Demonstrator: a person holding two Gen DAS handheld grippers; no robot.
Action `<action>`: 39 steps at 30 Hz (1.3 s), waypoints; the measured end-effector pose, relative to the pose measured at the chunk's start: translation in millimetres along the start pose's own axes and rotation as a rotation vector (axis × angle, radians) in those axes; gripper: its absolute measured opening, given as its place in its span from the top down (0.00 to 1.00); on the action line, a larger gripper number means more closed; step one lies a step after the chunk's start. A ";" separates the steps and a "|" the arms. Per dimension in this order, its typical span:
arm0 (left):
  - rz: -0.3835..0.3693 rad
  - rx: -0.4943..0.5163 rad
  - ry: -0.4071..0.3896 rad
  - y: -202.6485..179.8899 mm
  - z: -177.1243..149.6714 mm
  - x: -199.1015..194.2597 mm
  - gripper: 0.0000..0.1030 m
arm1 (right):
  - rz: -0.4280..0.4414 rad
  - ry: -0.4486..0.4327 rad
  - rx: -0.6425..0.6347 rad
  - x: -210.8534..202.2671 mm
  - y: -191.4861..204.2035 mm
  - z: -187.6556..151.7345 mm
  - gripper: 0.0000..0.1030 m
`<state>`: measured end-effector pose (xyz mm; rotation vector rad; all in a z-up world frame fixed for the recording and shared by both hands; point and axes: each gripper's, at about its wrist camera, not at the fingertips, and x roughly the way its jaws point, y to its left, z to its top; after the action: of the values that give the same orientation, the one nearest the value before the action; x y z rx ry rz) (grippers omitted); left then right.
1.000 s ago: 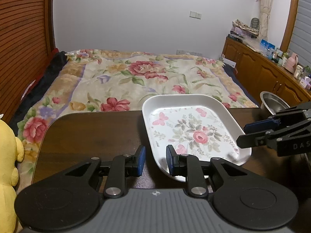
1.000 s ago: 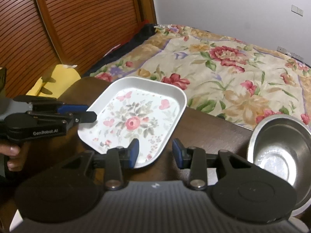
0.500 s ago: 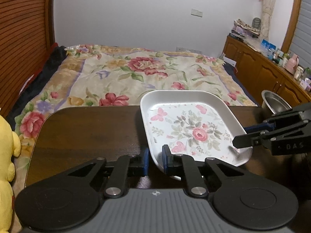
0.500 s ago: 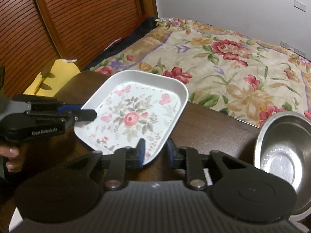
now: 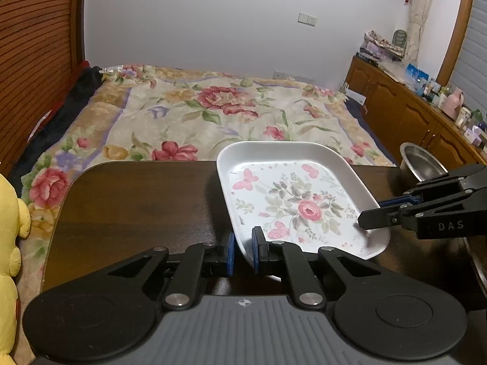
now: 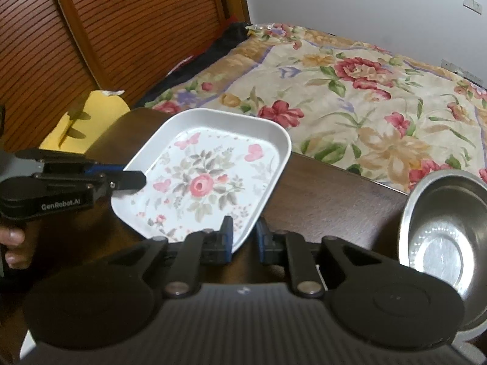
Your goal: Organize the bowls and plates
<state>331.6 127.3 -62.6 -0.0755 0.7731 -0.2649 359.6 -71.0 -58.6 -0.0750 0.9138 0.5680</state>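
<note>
Dark table (image 5: 137, 200); only right view shows hand (image 6: 12, 245) beside plate (image 6: 213, 152).

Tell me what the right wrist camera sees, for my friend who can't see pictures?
Two black tools pinch a white flowered plate by its rim above a dark wooden table: the right tool at the near edge, the left tool at the left side. A shiny metal bowl sits to the right, with a flowery bed behind.
</note>
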 end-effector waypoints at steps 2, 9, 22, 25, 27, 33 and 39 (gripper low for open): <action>0.004 0.003 -0.010 0.8 0.7 -6.5 0.87 | 0.006 -0.008 0.001 -4.2 2.3 -0.5 0.83; 0.007 0.009 -0.054 -1.8 1.3 -35.1 0.87 | 0.009 -0.052 -0.012 -26.0 14.8 1.5 0.83; 0.007 0.029 -0.136 -18.8 -1.2 -91.8 0.86 | 0.013 -0.125 -0.015 -70.4 33.6 -5.4 0.83; 0.003 0.032 -0.151 -24.5 -4.2 -104.2 0.86 | 0.010 -0.141 -0.017 -80.8 38.2 -10.4 0.83; 0.003 0.038 -0.160 -28.5 -7.5 -111.8 0.86 | 0.006 -0.150 -0.018 -87.6 41.1 -14.4 0.83; -0.002 0.054 -0.181 -38.8 -16.5 -131.9 0.86 | 0.004 -0.174 -0.013 -104.4 47.1 -28.0 0.83; -0.006 0.066 -0.193 -46.4 -28.2 -146.5 0.86 | 0.002 -0.187 -0.012 -116.3 53.7 -42.7 0.83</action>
<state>202.0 122.1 24.5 -0.0403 0.5720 -0.2848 246.7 -88.3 13.4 -0.0317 0.7287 0.5723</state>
